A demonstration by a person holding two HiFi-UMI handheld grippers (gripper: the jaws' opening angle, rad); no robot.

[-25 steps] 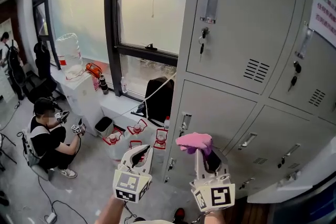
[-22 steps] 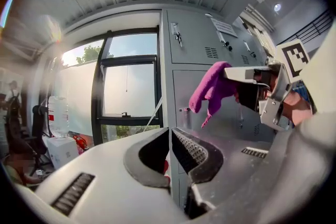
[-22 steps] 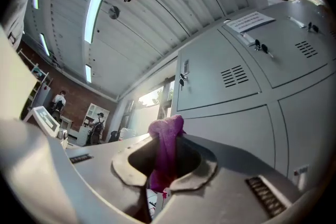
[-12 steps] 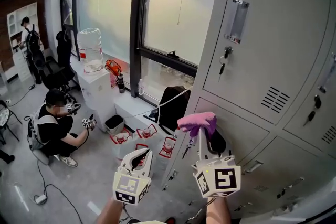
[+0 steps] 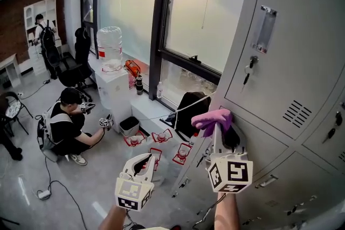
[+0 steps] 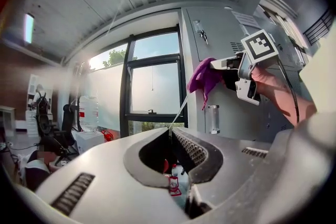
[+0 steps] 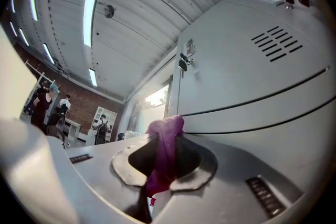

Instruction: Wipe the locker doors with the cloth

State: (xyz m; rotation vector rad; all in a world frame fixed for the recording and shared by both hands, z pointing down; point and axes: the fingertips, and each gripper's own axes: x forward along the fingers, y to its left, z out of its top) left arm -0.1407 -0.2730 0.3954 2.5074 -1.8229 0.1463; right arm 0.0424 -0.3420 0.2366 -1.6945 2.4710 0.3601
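The cloth [image 5: 211,118], pink-purple, was held clamped in the right gripper [image 5: 217,130]. In the right gripper view it was seen pinched betw. both jaws, bunched at the tips, w/ a tail hanging down through the gap [image 7: 164,152]. The left gripper [image 5: 144,163] was kept low and left of it, well apart from the lockers. Its jaws were seen pressed together at the tips w/ nothing gripped [image 6: 169,131].

Vs. 1 s ago, the right gripper had been raised and carried further right in the head view. The cloth was brought up to the left edge of the second-row locker door [image 5: 257,140], just under the upper locker door [image 5: 294,56], near the seam betw. them. Contact w/ the metal couldn't be confirmed. The left gripper was hardly moved.

The view itself had been swung left: the lockers were pushed to the right side, fewer doors were shown, and more of the window [image 5: 197,24] was taken in. The crouching person [image 5: 67,129] and water bottle [image 5: 110,47] were shifted towards centre.
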